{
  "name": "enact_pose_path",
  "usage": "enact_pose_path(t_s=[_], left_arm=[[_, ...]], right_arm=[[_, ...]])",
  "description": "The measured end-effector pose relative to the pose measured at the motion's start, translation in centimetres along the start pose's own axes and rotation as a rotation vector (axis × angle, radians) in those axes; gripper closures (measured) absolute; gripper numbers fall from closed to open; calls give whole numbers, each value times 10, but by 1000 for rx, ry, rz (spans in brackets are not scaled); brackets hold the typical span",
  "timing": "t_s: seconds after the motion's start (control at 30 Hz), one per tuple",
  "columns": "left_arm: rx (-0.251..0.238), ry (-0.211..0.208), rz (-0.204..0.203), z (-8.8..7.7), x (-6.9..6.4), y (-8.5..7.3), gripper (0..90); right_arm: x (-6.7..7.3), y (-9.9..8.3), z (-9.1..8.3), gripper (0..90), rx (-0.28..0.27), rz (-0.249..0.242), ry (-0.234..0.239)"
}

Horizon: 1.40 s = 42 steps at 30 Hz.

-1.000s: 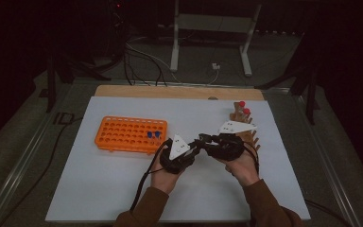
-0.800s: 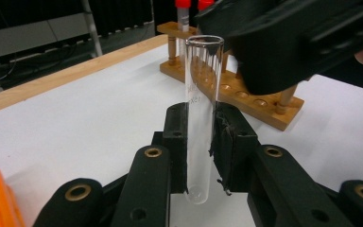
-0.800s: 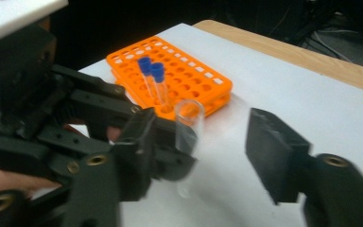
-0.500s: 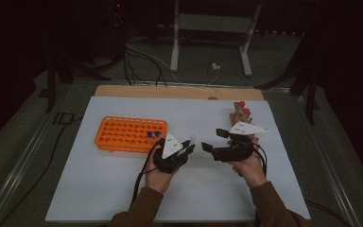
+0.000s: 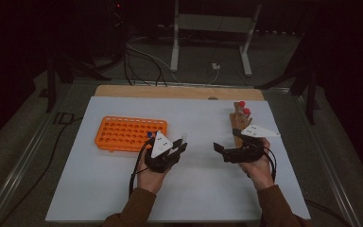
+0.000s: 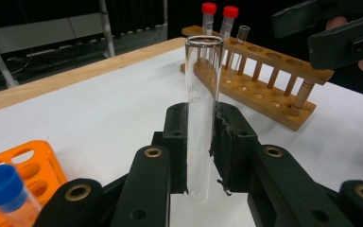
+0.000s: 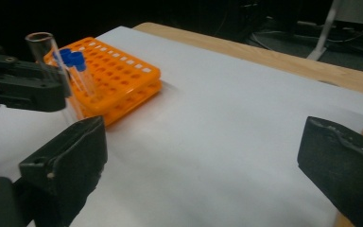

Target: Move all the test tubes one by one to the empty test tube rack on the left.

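The left gripper [image 6: 199, 142] clamps a clear glass test tube [image 6: 201, 109] upright between its fingers. The right gripper [image 7: 198, 156], apart from it, has just spread its jaws wide, nothing between them.

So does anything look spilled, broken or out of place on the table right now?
Nothing stands out. The orange plastic tube rack and wooden tube rack sit flat on the white mat, and the clear glass test tube stands upright and intact in the left gripper.
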State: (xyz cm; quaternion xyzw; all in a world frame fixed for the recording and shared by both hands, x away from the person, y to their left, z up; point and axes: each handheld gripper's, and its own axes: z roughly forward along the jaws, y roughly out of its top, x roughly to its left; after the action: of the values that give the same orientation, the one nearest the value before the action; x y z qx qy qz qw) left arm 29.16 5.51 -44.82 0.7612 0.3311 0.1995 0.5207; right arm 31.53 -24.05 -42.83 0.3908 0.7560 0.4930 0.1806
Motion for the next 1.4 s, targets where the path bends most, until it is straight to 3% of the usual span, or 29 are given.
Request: enact_pose_path(t_s=[0.57, 1.0, 1.4], left_arm=[[-16, 28, -27, -20, 19, -1, 761], [-22, 76, -29, -43, 43, -8, 760], [-20, 151, -47, -56, 64, -15, 759]], right_arm=[[-21, -14, -16, 1, -25, 45, -82], [-25, -15, -20, 1, -42, 57, -88], [-28, -16, -24, 1, -52, 66, -91]])
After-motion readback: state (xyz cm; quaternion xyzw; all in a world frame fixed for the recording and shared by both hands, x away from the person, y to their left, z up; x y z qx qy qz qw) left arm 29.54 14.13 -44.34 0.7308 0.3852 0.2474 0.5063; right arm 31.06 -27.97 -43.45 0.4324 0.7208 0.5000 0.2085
